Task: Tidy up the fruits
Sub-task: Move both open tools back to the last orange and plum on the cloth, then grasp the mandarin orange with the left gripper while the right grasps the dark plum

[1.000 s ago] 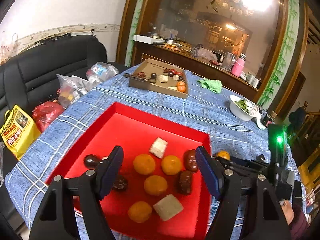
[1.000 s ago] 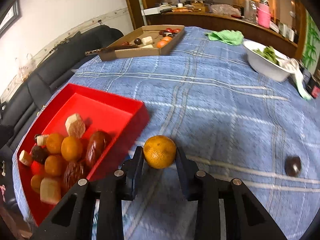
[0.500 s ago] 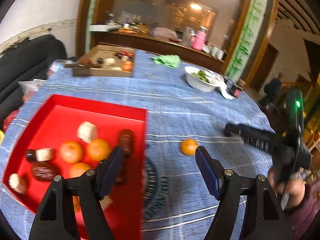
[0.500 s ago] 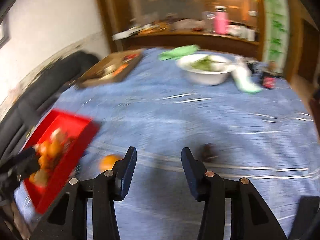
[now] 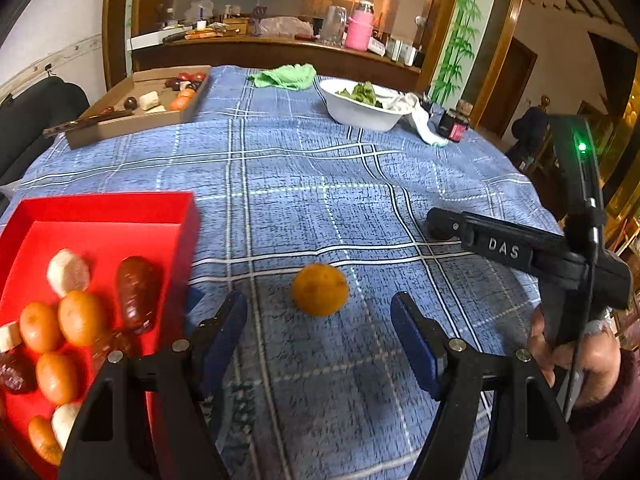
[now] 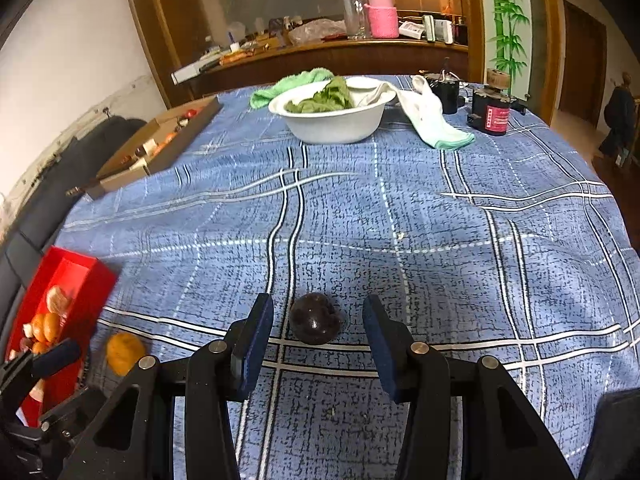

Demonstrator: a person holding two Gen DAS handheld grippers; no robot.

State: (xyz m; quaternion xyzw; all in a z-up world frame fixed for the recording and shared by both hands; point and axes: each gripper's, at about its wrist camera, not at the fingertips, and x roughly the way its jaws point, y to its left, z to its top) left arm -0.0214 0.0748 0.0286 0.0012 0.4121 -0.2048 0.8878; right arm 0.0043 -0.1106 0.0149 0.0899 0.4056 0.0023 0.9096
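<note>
A: Left hand-held gripper (image 5: pixel 319 330)?
B: Fingers spread wide, clamped on nothing. Small round orange mandarin (image 5: pixel 319 289) just ahead at 12 o'clock, resting on the blue plaid-clothed worktop (image 5: pixel 304 184), in line with the gap but beyond the blue pads (image 5: pixel 412 342), touching neither.

A: And the right hand-held gripper (image 6: pixel 318 334)?
B: Also apart, gripping nothing. Dark, nearly black round fruit (image 6: pixel 315 319) sitting between the fingertips, on the cloth, a gap visible on either side. Same mandarin at 9 o'clock from there, low on the left, well apart from the dark fruit.

A: Where is the rest of the fruit?
B: In the shallow red rectangular tray (image 5: pixel 108 208), at 9 o'clock from the left hand-held gripper: several more mandarins, a reddish-brown oblong date-like fruit (image 5: pixel 137 292), pale white chunks. Tray edge just beside the left finger.

A: Farther back?
B: Flat brown cardboard box (image 5: pixel 120 120) with mixed pieces at 11 o'clock; white bowl of green leaves (image 6: pixel 332 114) at 12 to 1 o'clock, a white cloth draped over its rim; green rag (image 5: pixel 286 77) behind it.
</note>
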